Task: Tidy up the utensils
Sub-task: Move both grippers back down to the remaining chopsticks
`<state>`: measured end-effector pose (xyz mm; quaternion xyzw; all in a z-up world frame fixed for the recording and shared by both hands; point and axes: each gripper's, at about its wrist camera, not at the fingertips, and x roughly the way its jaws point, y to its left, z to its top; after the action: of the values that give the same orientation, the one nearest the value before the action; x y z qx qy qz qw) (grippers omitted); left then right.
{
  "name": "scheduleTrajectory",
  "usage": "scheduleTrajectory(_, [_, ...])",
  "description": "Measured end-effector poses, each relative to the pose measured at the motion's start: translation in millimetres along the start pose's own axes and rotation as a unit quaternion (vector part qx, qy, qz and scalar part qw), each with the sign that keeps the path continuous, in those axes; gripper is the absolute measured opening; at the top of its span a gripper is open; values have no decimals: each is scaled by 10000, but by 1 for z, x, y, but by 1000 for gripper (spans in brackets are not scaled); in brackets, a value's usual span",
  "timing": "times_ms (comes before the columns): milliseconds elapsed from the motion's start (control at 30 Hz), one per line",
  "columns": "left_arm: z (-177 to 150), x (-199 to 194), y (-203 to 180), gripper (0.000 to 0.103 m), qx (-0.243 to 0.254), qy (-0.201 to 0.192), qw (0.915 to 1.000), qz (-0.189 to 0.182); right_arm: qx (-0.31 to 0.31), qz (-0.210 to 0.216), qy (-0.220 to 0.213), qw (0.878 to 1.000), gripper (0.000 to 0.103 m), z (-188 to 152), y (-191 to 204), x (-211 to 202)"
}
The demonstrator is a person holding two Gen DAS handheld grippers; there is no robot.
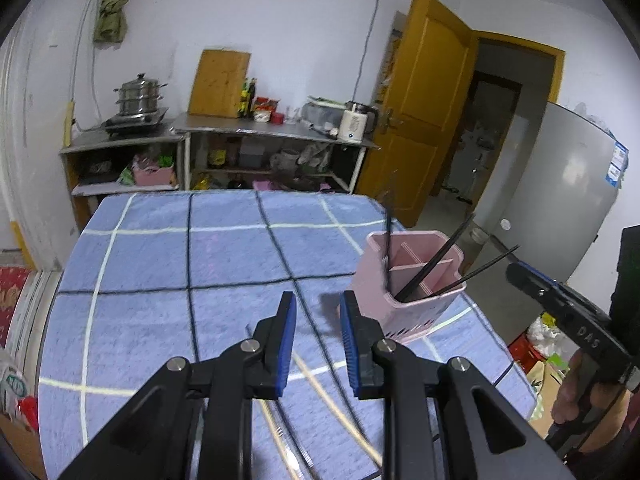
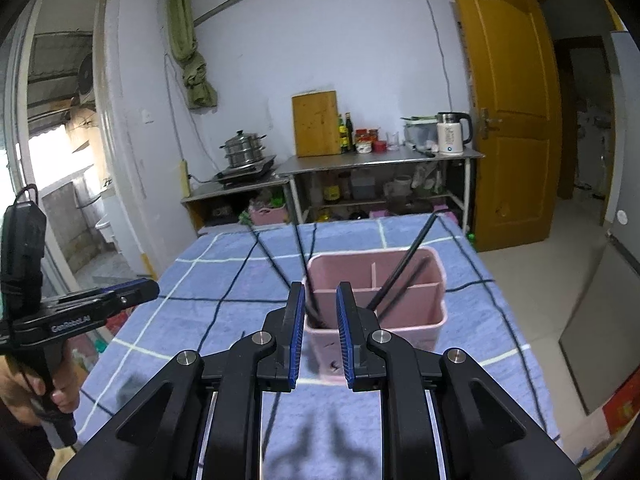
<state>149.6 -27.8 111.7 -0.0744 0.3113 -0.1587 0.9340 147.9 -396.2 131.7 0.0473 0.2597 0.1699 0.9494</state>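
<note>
A pink divided utensil holder (image 1: pixel 408 280) stands on the blue checked tablecloth (image 1: pixel 180 264), right of middle. Several black chopsticks (image 1: pixel 440 258) lean in it. My left gripper (image 1: pixel 318 300) is open and empty, low over the cloth just left of the holder. Light wooden chopsticks (image 1: pixel 336 404) and a dark one lie on the cloth under its fingers. My right gripper (image 2: pixel 320 292) is open and empty, right at the near rim of the holder (image 2: pixel 400 304), above the black chopsticks (image 2: pixel 404 264) inside. The left gripper's body (image 2: pixel 92 308) shows at the left of the right wrist view.
A steel counter (image 2: pixel 380 158) with a pot, cutting board, bottles and kettle stands behind the table. A yellow door (image 2: pixel 508 112) is open at the right. A grey fridge (image 1: pixel 560 196) stands beside the table's right edge.
</note>
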Motion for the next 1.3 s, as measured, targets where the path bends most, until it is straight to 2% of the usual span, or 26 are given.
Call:
scheduleTrajectory(433, [-54,40,37,23,-454,659,9966,209,-83,219,410,9989,17,-27,17,27])
scheduleTrajectory(800, [-89,88,56,23,-635,1237,9897,352,-105,527,1144,9920,17,-74,37,75])
scheduleTrajectory(1033, [-79,123,68,23,-709,1347,9871,497,-115,631,1523,9863,17,-96,43,101])
scheduleTrajectory(1300, [-69,161,70,23,-556,1480,9853,650,-135,679,1776,9817,17,-104,45,125])
